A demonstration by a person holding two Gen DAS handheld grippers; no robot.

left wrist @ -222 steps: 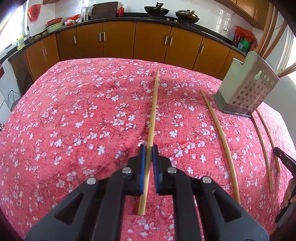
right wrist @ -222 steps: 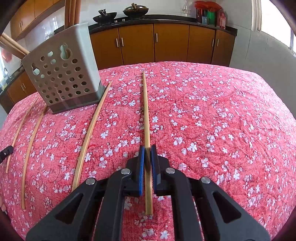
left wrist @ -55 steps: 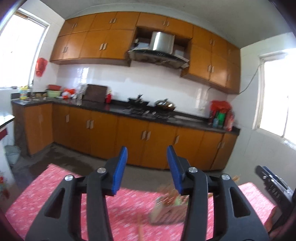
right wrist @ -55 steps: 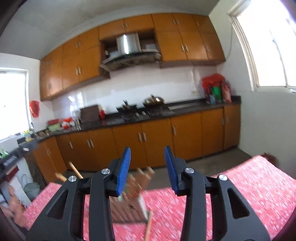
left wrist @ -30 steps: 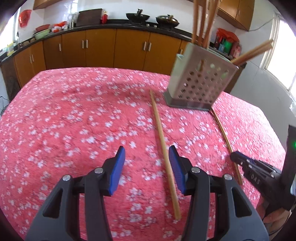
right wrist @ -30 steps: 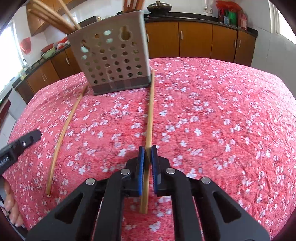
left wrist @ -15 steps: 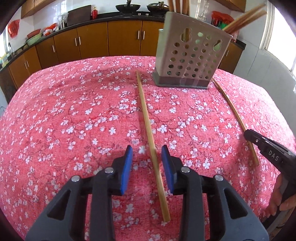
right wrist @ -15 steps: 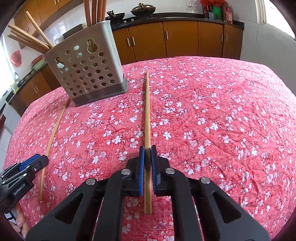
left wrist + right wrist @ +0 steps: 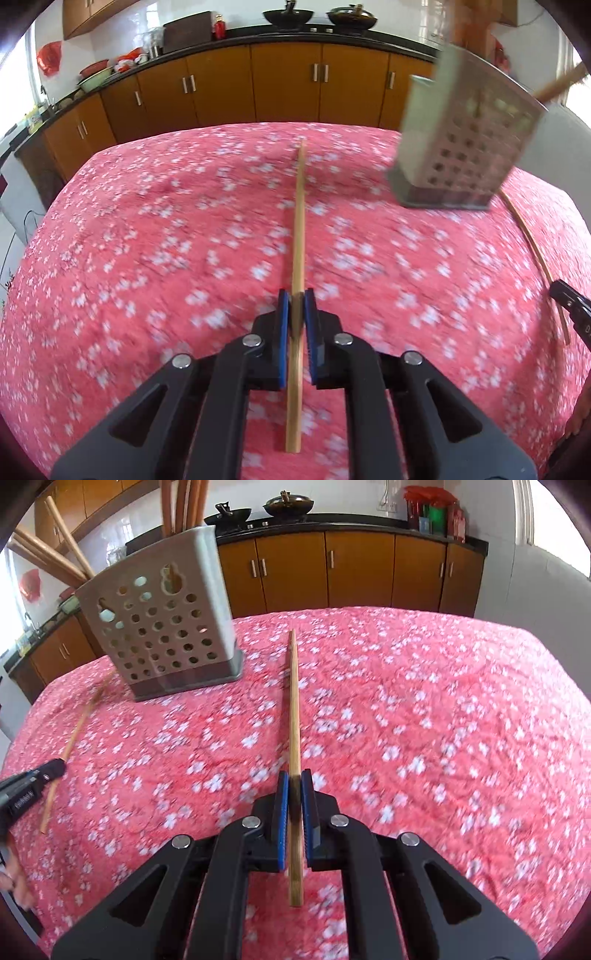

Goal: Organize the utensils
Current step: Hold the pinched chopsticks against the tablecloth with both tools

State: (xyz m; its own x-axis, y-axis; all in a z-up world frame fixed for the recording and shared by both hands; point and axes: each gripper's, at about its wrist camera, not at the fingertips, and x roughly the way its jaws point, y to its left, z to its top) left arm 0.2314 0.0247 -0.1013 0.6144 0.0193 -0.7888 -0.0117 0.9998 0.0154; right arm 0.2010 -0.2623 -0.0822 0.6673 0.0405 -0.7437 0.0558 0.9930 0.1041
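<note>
My left gripper (image 9: 296,299) is shut on a long bamboo chopstick (image 9: 299,221) that points away over the red floral tablecloth (image 9: 147,240). My right gripper (image 9: 294,780) is shut on another chopstick (image 9: 293,701). The grey perforated utensil holder (image 9: 465,140) stands at the right in the left wrist view and at the left in the right wrist view (image 9: 162,627), with several wooden utensils (image 9: 48,557) in it. One more chopstick (image 9: 535,258) lies on the cloth beside the holder; it also shows in the right wrist view (image 9: 74,738).
Each view shows the tip of the other gripper at its edge, the right gripper (image 9: 572,306) and the left gripper (image 9: 29,786). Brown kitchen cabinets (image 9: 258,85) and a counter with woks (image 9: 288,502) run behind the table. The table edges fall away on all sides.
My left gripper has closed on the chopstick that lay between its open jaws. The right gripper keeps its hold on its chopstick. Both views have shifted and are motion-blurred.
</note>
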